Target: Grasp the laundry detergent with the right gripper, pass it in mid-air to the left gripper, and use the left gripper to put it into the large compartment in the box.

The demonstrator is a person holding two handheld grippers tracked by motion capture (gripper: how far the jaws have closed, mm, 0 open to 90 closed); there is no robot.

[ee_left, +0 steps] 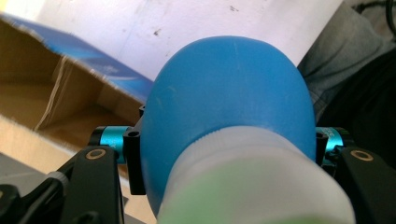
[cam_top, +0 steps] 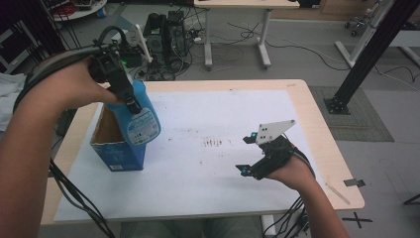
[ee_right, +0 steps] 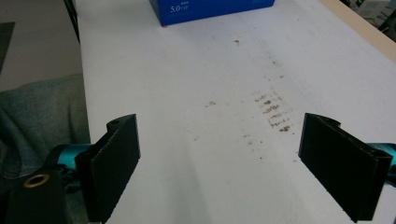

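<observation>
Clamped left gripper [cam_top: 132, 105] tilts blue bottle [cam_top: 143, 121] over box [cam_top: 116, 144]

Clamped between the left gripper's [cam_top: 132, 105] black jaws, the rounded plastic bottle [ee_left: 229, 88] is bright blue with a whitish label. Beyond them, the open cardboard box [cam_top: 116, 148] is blue outside, brown inside. Between the right gripper's [ee_right: 224, 163] spread black jaws lies white, brown-speckled paper [ee_right: 196, 93].

We see a light wooden table [cam_top: 324, 148] covered by a stained white sheet [cam_top: 223, 163], with an open blue cardboard box [cam_top: 116, 148] standing on its left part.
</observation>
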